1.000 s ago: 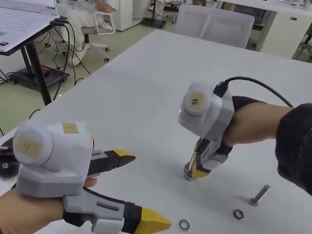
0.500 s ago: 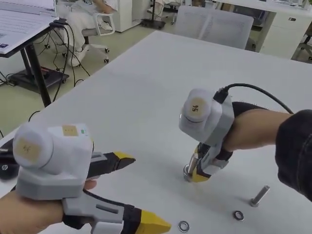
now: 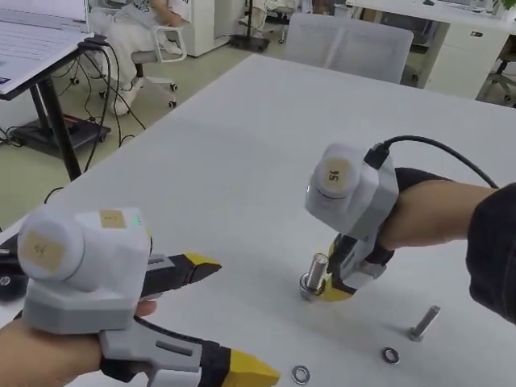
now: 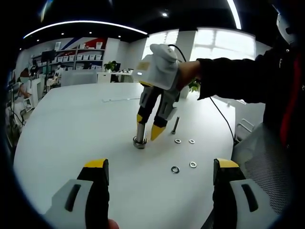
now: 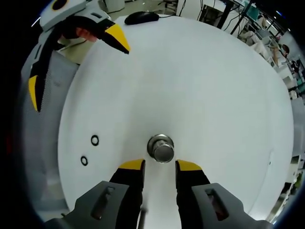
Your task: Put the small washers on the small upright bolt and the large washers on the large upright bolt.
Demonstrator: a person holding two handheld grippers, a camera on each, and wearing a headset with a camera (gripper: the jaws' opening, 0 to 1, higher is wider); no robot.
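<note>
Right gripper [image 5: 160,167] was narrowly parted and empty, tips just beside the large upright bolt [image 5: 161,149]. Loose washers [image 3: 301,373] lay on the person's side of that bolt. The left gripper [image 4: 161,164], wide open and empty, was judged nearer them.

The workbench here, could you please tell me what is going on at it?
A person works with two handheld grippers. The right gripper, jaws slightly apart, is at the large upright bolt. The left gripper hovers open and empty. Four loose washers lie on the table near the small bolt.
</note>
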